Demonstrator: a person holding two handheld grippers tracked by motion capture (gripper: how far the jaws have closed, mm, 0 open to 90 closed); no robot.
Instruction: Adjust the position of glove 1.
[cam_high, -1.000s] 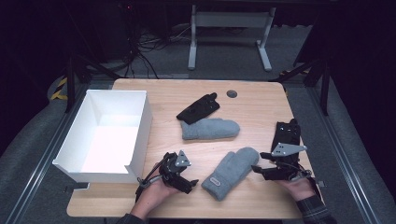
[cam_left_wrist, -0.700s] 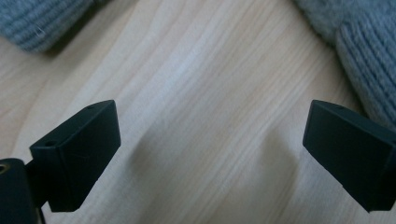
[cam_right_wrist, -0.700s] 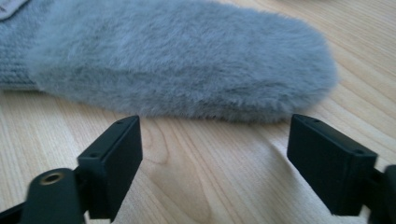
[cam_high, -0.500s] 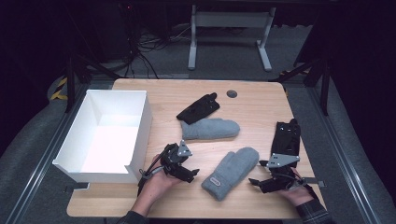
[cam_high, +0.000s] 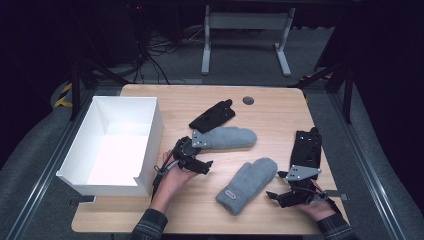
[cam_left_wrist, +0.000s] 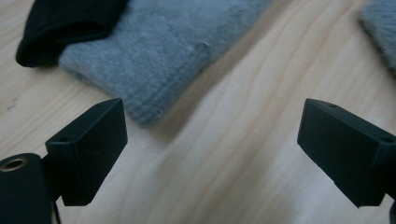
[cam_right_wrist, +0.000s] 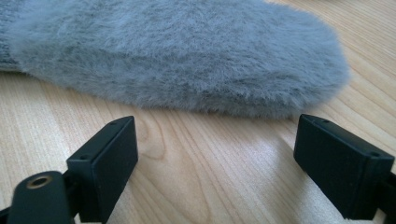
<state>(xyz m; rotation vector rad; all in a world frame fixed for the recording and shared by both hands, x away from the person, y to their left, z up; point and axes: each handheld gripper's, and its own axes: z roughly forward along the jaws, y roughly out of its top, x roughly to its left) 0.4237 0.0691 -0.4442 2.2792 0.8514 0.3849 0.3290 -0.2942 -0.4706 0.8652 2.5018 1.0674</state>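
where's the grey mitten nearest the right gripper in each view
High view: the near mitten lies centre-right at the front, just left of the right gripper.
Left gripper view: a grey strip at the top right corner is probably it; I cannot be sure.
Right gripper view: it fills the upper half, beyond the open jaws.
Shared landmark: the wooden table, with its grain showing under the mitten.

Right tool (cam_right_wrist: 215, 163) low over the light wooden bench (cam_right_wrist: 205, 186), its two black jaws rising from the bottom edge and standing wide apart with only bare wood grain between them. Jaws just opened further, gripping nothing. Just beyond the tips, a fluffy grey mitten (cam_right_wrist: 187, 51) lying flat on the bench, rounded end toward the right, a bit of ribbed cuff at the far left edge. Mitten and jaws apart, not touching
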